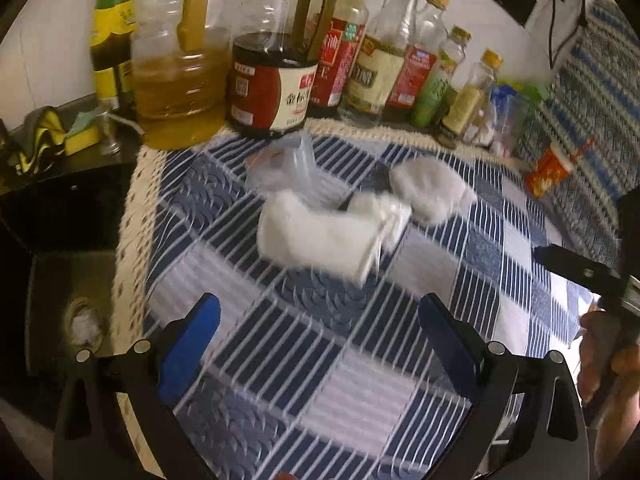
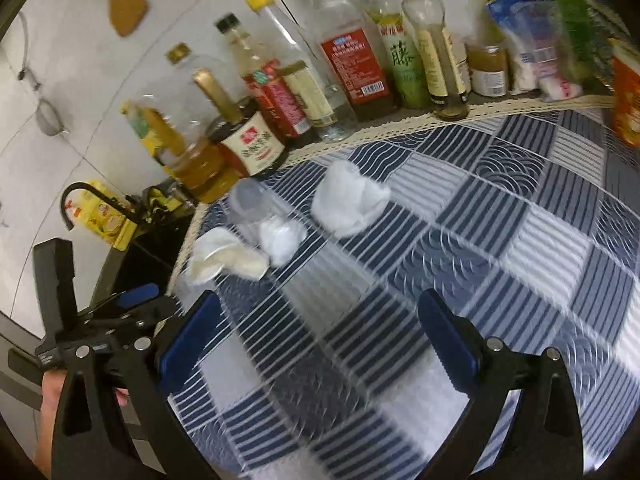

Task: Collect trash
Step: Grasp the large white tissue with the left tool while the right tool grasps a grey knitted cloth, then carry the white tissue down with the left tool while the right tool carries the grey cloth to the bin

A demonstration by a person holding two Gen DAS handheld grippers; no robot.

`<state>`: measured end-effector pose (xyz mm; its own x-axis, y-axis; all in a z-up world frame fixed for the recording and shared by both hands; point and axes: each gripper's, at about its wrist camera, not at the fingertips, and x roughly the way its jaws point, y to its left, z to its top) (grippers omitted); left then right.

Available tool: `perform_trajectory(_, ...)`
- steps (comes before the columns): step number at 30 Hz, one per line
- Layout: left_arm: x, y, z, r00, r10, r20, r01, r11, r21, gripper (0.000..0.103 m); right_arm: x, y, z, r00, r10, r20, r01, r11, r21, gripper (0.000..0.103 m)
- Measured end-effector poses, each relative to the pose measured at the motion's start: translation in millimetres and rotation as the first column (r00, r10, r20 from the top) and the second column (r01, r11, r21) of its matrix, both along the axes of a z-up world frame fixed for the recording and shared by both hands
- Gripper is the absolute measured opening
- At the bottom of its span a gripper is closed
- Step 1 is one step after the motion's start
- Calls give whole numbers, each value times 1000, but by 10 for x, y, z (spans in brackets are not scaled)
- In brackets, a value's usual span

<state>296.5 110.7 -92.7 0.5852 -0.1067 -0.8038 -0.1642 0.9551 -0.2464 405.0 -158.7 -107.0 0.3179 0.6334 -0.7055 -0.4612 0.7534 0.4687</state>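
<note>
Nearest in the left wrist view, the left gripper point(image 1: 318, 320) is seen with its blue-padded fingers point(image 1: 192, 344) spread wide, nothing between them and nothing touched; only the blue-and-white checked tablecloth point(image 1: 320, 380) lies below. The right gripper point(image 2: 320, 320) is likewise held wide, its jaws empty above the cloth, clear of any trash.

Beyond the left tips, toward 12 o'clock, a crumpled white tissue point(image 1: 320, 236) lies on the cloth. A second white wad point(image 1: 430, 188) rests at about 1 o'clock from it, and a crushed clear plastic piece point(image 1: 288, 164) sits just behind the near tissue. In the right wrist view the same cluster is found at 11 o'clock of the tips, close to the cloth's left edge, so it is better placed for the left gripper.

The step in hand is judged to be the approach to the near tissue. It would be done well if the jaws were kept wide until they straddle the wad, lowered until the pads nearly brush the cloth, and then closed on the bulk of the paper rather than a loose corner, so the cloth is not pinched.

Farthest back, a row of oil and sauce bottles point(image 1: 360, 52) stands along the wall and should be left undisturbed.
</note>
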Motion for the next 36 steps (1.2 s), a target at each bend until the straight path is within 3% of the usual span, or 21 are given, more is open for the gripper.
perform_trajectory(6,318,46,-171,997,-76,-22,77,995,56,96,518,210,-155,998,54,-12,-55,998,-18,98)
perform_trajectory(9,417,80,-259,994,-103,-43,105,993,51,96,725,305,-264,996,88,-24,-88,996,-5,98)
perform_trajectory(11,464,43,-288,990,-129,-50,133,988,83,96,806,367,-327,994,106,-34,-107,994,-7,98)
perform_trajectory(18,617,30,-373,983,-154,-100,161,985,69,96,969,511,-439,989,138,-45,-138,990,-14,98)
perform_trajectory(21,677,117,-404,982,-144,-125,146,989,6,96,996,560,-475,985,161,-53,-163,986,-22,88)
perform_trajectory(23,701,179,-423,983,-128,-130,126,992,-28,96,1007,595,-500,984,173,-50,-175,984,-37,76)
perform_trajectory(25,718,203,-432,983,-125,-134,119,992,-50,96,1012,622,-527,982,182,-48,-184,982,-47,64)
perform_trajectory(27,735,202,-432,982,-131,-134,124,991,-59,96,1013,635,-560,981,185,-51,-188,981,-55,60)
perform_trajectory(29,751,193,-420,981,-142,-135,133,989,-67,96,1016,625,-584,982,182,-52,-185,981,-58,47)
perform_trajectory(36,846,173,-453,976,-155,-156,146,987,-69,96,1023,548,-597,983,176,-55,-178,983,-37,37)
